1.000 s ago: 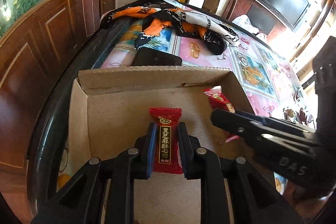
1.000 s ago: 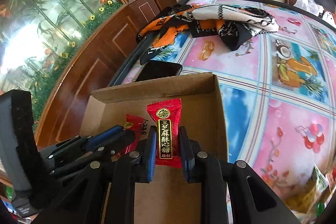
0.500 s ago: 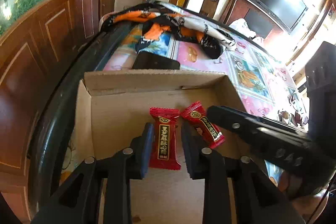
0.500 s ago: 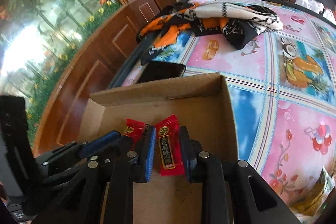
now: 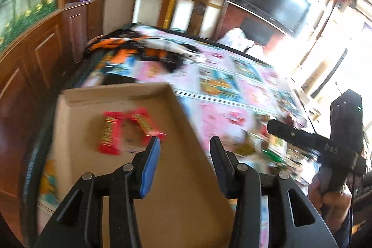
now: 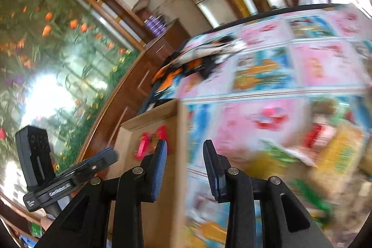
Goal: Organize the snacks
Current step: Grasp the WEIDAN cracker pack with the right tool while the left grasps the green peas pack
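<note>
Two red candy bars (image 5: 111,134) (image 5: 145,123) lie side by side on the floor of the open cardboard box (image 5: 176,178), both blurred by motion; the right wrist view shows them as a red smear, the candy bars (image 6: 151,140). My left gripper (image 5: 184,148) hangs over the box's right wall, jaws opening, nothing between them. My right gripper (image 6: 184,153) is above the box (image 6: 139,127) edge and the tablecloth, jaws opening and empty. To the right lies a blurred pile of loose snack packets (image 6: 325,155); the right gripper (image 5: 288,131) reaches toward that side.
A pink and blue patterned tablecloth (image 6: 279,76) covers the round table. An orange, black and white scarf (image 5: 139,50) and a dark phone (image 5: 118,80) lie beyond the box. A wooden cabinet (image 5: 46,57) runs along the left; a person's hand (image 5: 332,201) grips the right tool.
Both grippers let go of their candy bars, which now lie in the box. Both have pulled back and swung right, toward the snack pile, with jaws wider apart.
</note>
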The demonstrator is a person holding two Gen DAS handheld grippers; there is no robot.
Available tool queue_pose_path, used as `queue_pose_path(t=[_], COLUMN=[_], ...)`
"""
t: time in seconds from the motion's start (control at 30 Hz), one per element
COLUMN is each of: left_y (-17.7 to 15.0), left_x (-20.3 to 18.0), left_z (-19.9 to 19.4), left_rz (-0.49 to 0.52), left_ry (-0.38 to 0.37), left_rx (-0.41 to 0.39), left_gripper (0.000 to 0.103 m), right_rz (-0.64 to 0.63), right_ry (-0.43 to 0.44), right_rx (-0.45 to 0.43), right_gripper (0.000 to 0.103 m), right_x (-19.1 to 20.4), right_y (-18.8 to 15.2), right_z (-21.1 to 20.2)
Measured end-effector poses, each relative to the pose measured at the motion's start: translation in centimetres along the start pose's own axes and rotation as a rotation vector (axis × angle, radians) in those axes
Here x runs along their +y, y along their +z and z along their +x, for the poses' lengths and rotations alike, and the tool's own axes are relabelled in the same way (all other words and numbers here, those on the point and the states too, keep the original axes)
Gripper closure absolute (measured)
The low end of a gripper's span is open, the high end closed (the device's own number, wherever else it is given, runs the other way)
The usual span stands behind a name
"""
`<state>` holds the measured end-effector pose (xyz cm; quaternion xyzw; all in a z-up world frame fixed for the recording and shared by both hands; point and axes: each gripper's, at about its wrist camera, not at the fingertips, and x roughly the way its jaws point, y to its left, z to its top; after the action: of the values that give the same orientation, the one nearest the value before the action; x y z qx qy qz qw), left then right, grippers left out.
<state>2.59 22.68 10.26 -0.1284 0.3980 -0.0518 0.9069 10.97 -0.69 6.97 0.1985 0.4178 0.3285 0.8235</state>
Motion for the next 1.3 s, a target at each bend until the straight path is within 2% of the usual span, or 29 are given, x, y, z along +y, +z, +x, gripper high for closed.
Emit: queue_pose_path(t=[0.17,0.33,0.37,0.43,0.57,0.67,0.73,0.77,0.8,0.93,1.0,1.03,1.13,1.2,1.23,1.3], left_y=[-2.1,-4.3,-4.6,-5.2,-6.1,-7.0,-7.6,-8.0,-8.2,-9.0,-9.1,-9.2,-8.8,-8.3,-8.1,-8.0], left_x=[-6.1,-13.0,-14.1,-16.2,-19.1,-20.5,-21.2,-21.6,-21.9,-22.1,-21.4,-21.1,-19.6,-18.7,-18.3,-17.9], left_z=[1.6,4.8,5.5,7.2,10.5,12.6,13.9,14.5,14.5,14.3,14.0,13.8,13.4,13.4,13.4,13.3], left_rz=[0.053,0.146,0.155,0.163,0.174,0.189,0.22,0.239,0.263,0.319,0.33,0.352,0.344,0.33,0.323,0.32], left_ry=[-0.072,-0.093,-0.093,-0.088,-0.026,0.006,0.017,0.034,0.057,0.088,0.106,0.114,0.111,0.109,0.098,0.091], left_rx=[0.046,0.127,0.143,0.174,0.217,0.263,0.299,0.307,0.283,0.221,0.185,0.166,0.15,0.145,0.144,0.139], left_gripper=[0.056,0.041,0.036,0.035,0.031,0.028,0.027,0.027,0.027,0.03,0.048,0.05,0.054,0.055,0.055,0.055], right_rz=[0.002,0.014,0.004,-0.001,0.208,0.242,0.237,0.236,0.234,0.213,0.177,0.149,0.064,-0.004,-0.026,-0.059], right_ry=[-0.047,-0.108,-0.147,-0.199,-0.064,-0.122,-0.129,-0.129,-0.129,-0.149,-0.163,-0.166,-0.207,-0.271,-0.289,-0.323], right_rx=[-0.096,-0.221,-0.254,-0.293,-0.223,-0.211,-0.211,-0.209,-0.208,-0.16,-0.127,-0.103,-0.034,0.003,0.017,0.058], right_gripper=[0.067,0.059,0.059,0.058,0.057,0.057,0.057,0.057,0.056,0.054,0.054,0.053,0.048,0.043,0.036,0.035], right_x=[-5.0,-10.4,-11.6,-13.5,-18.5,-19.3,-19.3,-19.4,-19.3,-19.4,-18.6,-18.0,-16.3,-15.1,-14.8,-14.5], right_y=[-0.1,0.1,0.1,0.1,0.3,0.2,0.2,0.2,0.3,0.0,-0.2,-0.3,-1.0,-1.5,-1.7,-2.1], right_z=[-6.9,-12.5,-13.7,-14.8,-15.1,-15.0,-15.1,-15.2,-15.2,-14.1,-13.5,-13.0,-11.5,-10.4,-9.9,-8.8])
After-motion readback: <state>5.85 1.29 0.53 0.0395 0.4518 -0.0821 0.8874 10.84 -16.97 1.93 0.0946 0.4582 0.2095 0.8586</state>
